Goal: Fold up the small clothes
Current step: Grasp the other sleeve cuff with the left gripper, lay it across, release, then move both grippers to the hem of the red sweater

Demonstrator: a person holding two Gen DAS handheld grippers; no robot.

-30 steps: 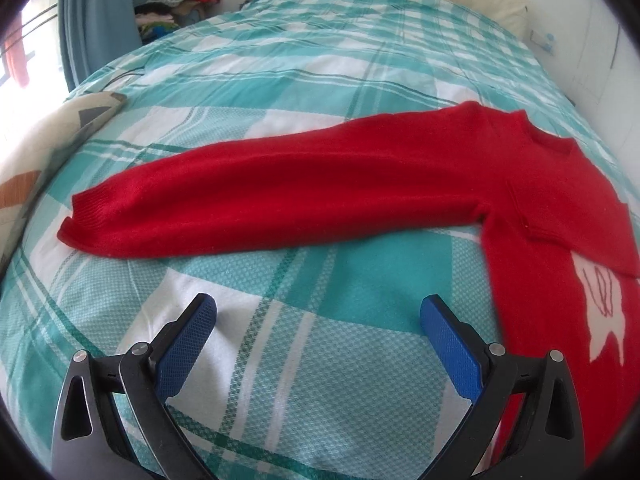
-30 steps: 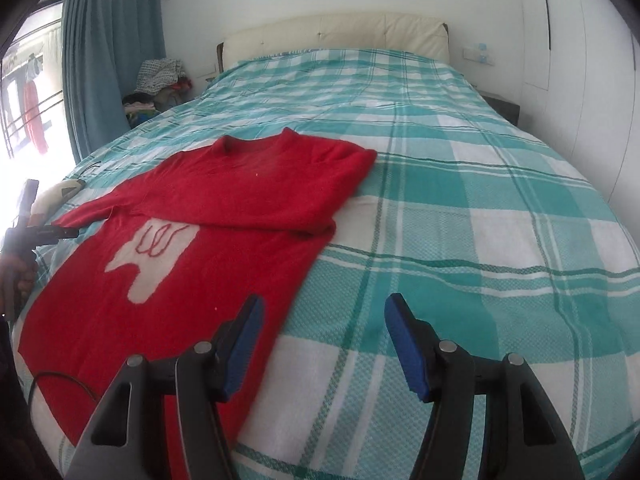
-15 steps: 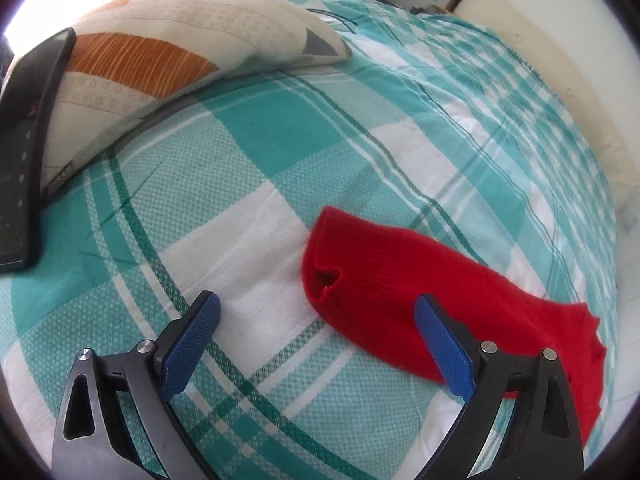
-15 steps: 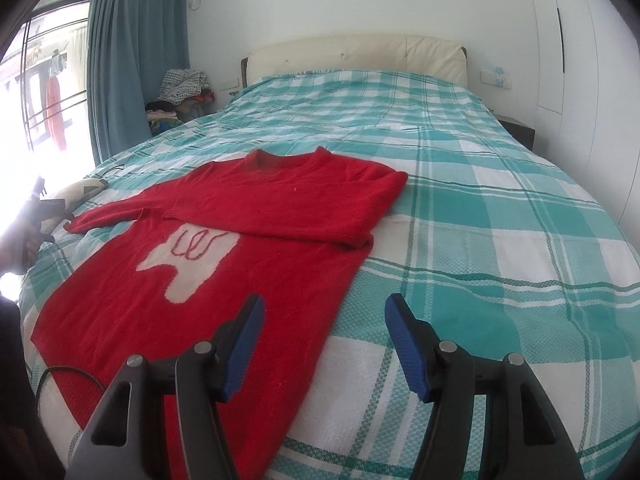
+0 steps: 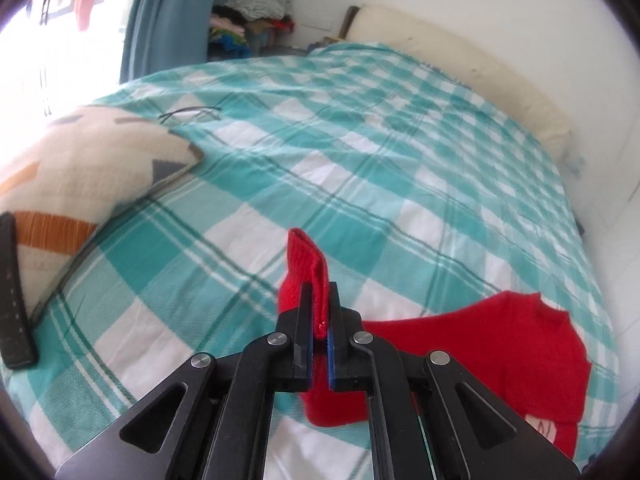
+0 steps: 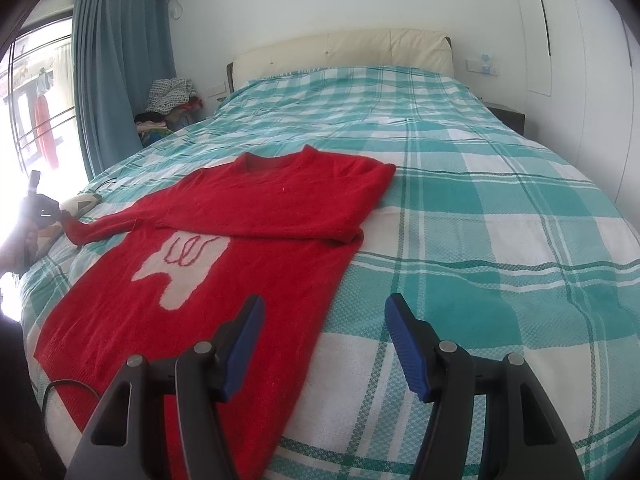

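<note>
A red sweater (image 6: 248, 248) with a white patch on its front lies flat on the teal checked bed (image 6: 500, 208), its right sleeve folded across the chest. My left gripper (image 5: 319, 292) is shut on the cuff of the left sleeve (image 5: 306, 258) and holds it lifted off the bed; the cuff stands up between the blue pads. The sweater body (image 5: 500, 344) lies to its right. In the right wrist view the left gripper (image 6: 60, 216) shows at the far left, holding the sleeve end. My right gripper (image 6: 324, 320) is open and empty above the sweater's lower right edge.
A cream pillow (image 5: 80, 172) with orange and grey patches lies at the bed's left edge, with a black strap (image 5: 14, 292) beside it. A cream headboard (image 6: 344, 52), a blue curtain (image 6: 116, 88) and a pile of clothes (image 6: 168, 100) are at the back.
My left gripper swung to the sleeve cuff, closed on it and lifted it. The right gripper has risen and drawn back a little and stays open.
</note>
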